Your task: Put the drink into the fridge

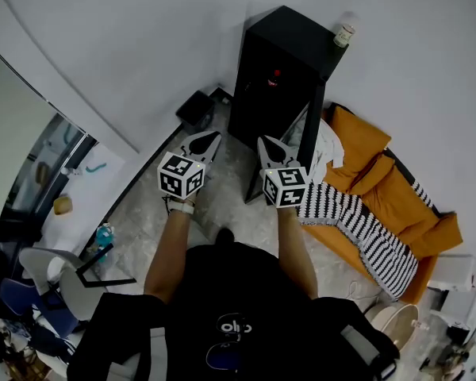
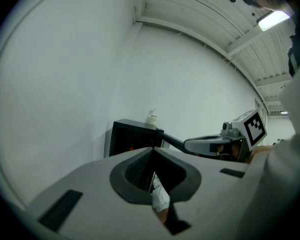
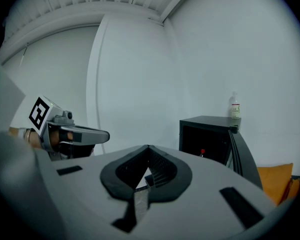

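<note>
the drink (image 3: 202,152), a small bottle with a red cap, stands inside the black fridge (image 1: 289,42), low in its dark cavity; only the cap and a bit of pale neck can be made out. the fridge door (image 1: 311,129) is swung open toward the right side of the head view, edge-on to the camera. a second, pale bottle (image 1: 343,35) with a label stands upright on top of the fridge at a back corner. the left gripper (image 1: 213,136) and the right gripper (image 1: 264,142) are held side by side in front of the person, near each other but apart, both aimed toward the fridge and short of it. in each gripper's own view the jaws are clenched, tips meeting, with nothing between them. a small black box (image 1: 195,108) sits on the pale floor (image 1: 222,189) just left of the fridge, against the white wall (image 1: 127,54). to the right of the fridge an orange sofa (image 1: 385,185) runs along the wall, with a black-and-white striped blanket (image 1: 357,225) draped over its front.
</note>
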